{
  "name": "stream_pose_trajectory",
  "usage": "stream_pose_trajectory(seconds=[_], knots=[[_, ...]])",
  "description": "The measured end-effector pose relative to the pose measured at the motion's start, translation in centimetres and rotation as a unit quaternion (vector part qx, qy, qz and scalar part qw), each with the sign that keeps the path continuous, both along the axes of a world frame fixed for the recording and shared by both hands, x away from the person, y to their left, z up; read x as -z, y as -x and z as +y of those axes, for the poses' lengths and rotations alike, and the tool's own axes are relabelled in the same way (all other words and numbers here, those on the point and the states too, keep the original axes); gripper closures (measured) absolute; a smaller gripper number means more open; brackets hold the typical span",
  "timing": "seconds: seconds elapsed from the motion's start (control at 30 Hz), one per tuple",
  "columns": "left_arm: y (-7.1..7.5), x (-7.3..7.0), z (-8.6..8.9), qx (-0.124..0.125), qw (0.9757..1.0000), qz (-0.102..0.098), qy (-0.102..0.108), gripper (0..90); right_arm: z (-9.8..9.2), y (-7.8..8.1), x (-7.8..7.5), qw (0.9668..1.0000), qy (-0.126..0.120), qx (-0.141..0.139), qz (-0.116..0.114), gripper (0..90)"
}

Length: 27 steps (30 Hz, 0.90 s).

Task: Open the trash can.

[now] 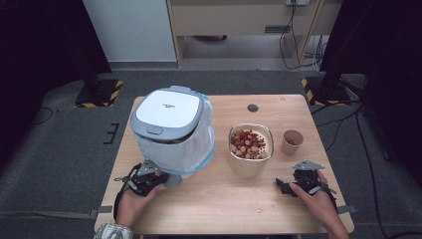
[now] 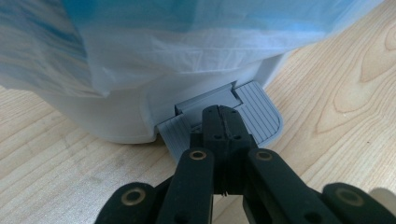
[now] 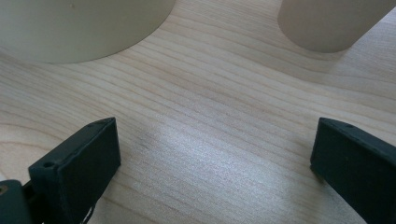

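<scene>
Left gripper, jaws fully closed and holding nothing, tips resting on the grey foot pedal at the base of the pedal bin, on the side nearest the person. Bin lid down; blue-tinted liner bag draped over the bin wall above the pedal. Right gripper, jaws spread wide and empty, parked low over the wooden table well to the right of the bin, near the front edge. Cream bowl of mixed red and pale pieces just right of the bin; small paper cup further right again. Judged step: pressing the pedal to raise the lid. For a clean press: tips kept centred on the ribbed tread, away from its rounded outer edge; force directed straight down, not toward the bin, to avoid sliding the light body across the table; jaws kept closed for a stiff, single contact point; liner kept clear of the tips.
</scene>
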<state>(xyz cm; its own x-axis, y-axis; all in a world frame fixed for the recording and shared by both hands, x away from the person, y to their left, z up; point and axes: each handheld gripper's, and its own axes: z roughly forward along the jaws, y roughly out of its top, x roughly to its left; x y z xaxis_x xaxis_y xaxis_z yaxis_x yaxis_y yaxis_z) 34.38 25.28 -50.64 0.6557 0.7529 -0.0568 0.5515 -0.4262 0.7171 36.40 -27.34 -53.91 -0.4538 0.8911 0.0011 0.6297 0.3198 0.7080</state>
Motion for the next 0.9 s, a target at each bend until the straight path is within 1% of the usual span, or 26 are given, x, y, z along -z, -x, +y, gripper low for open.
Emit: stream_pose_trajectory(seconds=[0.03,0.1,0.13,0.17,0.2,0.23,0.27,0.67,0.9], knots=[[-0.02,0.04,-0.1,0.002,1.0,0.001,-0.007,90.0,0.0,0.0,0.0,1.0,0.0,0.0,0.0,1.8],[-0.05,0.14,-0.16,0.002,1.0,0.001,-0.01,90.0,0.0,0.0,0.0,1.0,0.0,0.0,0.0,1.8],[-0.14,0.27,-0.16,0.003,0.9999,0.006,-0.01,90.0,0.0,0.0,0.0,1.0,0.0,0.0,0.0,1.8],[-0.14,0.27,-0.16,0.003,0.9999,0.006,-0.01,90.0,0.0,0.0,0.0,1.0,0.0,0.0,0.0,1.8],[-0.17,0.37,-0.23,0.005,0.9999,0.006,-0.015,90.0,0.0,0.0,0.0,1.0,0.0,0.0,0.0,1.8],[-0.17,0.44,-0.38,0.008,0.9996,0.007,-0.025,90.0,0.0,0.0,0.0,1.0,0.0,0.0,0.0,1.8],[-0.15,0.46,-0.48,0.01,0.9995,0.004,-0.031,90.0,0.0,0.0,0.0,1.0,0.0,0.0,0.0,1.8],[-0.3,0.6,-0.28,0.007,0.9997,0.012,-0.02,90.0,0.03,0.0,-0.01,1.0,0.0,0.002,0.001,1.8],[-0.33,0.62,-0.21,0.008,0.9997,0.013,-0.017,90.0,0.16,-0.03,-0.04,0.9999,0.0,0.01,0.003,1.8]])
